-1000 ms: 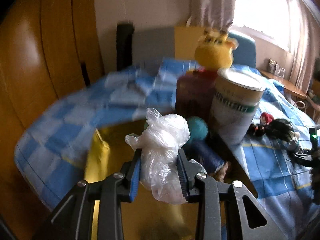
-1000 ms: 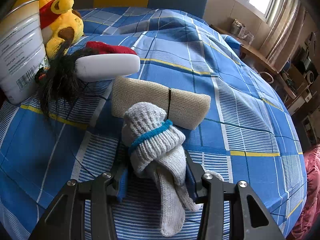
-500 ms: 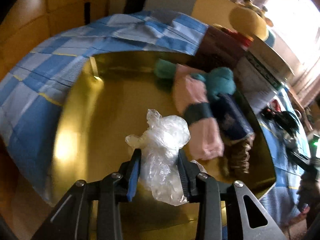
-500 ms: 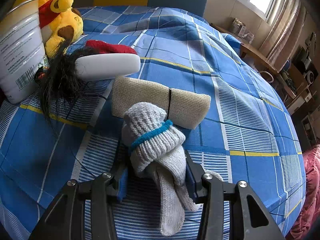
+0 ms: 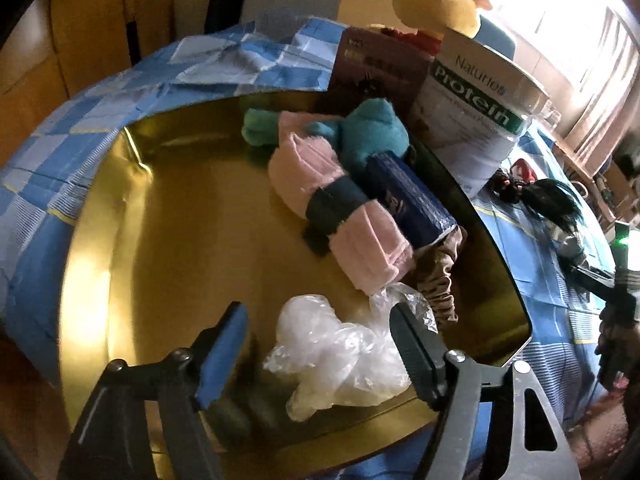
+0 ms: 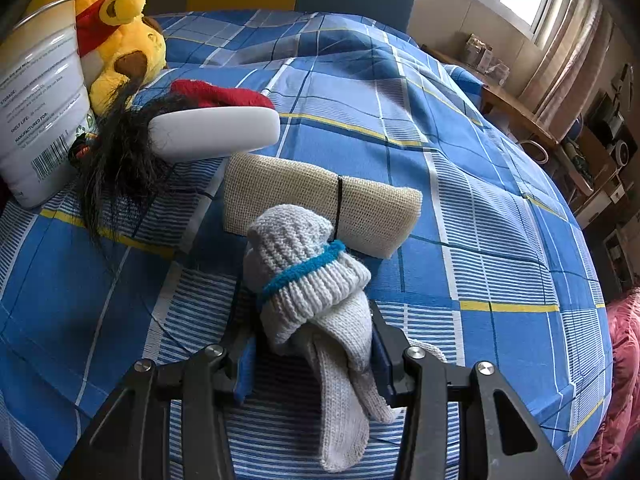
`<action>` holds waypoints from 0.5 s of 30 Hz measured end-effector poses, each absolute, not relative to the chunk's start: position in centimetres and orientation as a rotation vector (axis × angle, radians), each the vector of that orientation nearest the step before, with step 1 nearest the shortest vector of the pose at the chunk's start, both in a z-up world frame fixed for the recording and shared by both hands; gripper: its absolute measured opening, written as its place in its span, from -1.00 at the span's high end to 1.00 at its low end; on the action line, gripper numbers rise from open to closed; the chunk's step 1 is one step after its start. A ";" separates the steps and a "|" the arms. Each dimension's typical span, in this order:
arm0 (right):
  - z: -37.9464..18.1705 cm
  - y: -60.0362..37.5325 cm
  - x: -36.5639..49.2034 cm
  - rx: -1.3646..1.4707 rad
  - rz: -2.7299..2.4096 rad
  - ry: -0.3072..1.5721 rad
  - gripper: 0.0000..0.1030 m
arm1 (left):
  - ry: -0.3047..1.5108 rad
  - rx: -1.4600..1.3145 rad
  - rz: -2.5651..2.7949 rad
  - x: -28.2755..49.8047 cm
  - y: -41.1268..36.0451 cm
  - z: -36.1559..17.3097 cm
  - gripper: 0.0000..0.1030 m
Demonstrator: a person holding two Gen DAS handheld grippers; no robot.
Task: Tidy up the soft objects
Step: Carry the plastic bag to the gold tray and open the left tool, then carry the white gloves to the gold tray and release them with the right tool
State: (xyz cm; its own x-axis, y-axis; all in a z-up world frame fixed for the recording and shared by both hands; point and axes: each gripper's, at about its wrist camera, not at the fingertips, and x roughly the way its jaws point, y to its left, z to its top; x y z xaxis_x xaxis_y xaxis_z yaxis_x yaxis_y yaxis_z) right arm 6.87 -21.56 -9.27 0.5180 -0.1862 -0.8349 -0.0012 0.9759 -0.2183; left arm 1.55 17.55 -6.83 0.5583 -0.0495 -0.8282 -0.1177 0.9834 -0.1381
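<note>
A crumpled clear plastic bag [image 5: 340,352] lies in the gold tray [image 5: 168,232], near its front rim. My left gripper [image 5: 320,332] hangs over it with its jaws opening; the bag sits between the fingers, loose from the left pad and close against the right one. Further in the tray lie a pink and teal rolled sock [image 5: 336,200], a teal soft toy [image 5: 372,132], a dark blue bundle [image 5: 408,196] and a brown ruffled cloth [image 5: 436,276]. My right gripper [image 6: 312,352] is shut on a grey knitted sock with a blue band [image 6: 308,276], just over the blue checked cloth [image 6: 460,184].
A beige mesh roll [image 6: 320,200] lies just behind the grey sock. A white case [image 6: 216,132], a black hair piece [image 6: 116,152], a red cloth [image 6: 216,94], a yellow plush [image 6: 120,48] and a white protein tub [image 5: 476,108] crowd the area between tray and sock.
The left gripper tipped down over the gold tray and sank toward it; its jaws spread and the plastic bag dropped onto the tray. The right gripper and its sock stayed still.
</note>
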 end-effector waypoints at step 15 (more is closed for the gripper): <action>-8.7 -21.5 6.1 -0.183 -0.123 1.119 0.17 | 0.826 -0.087 0.057 -0.3 18.4 -2.9 -0.59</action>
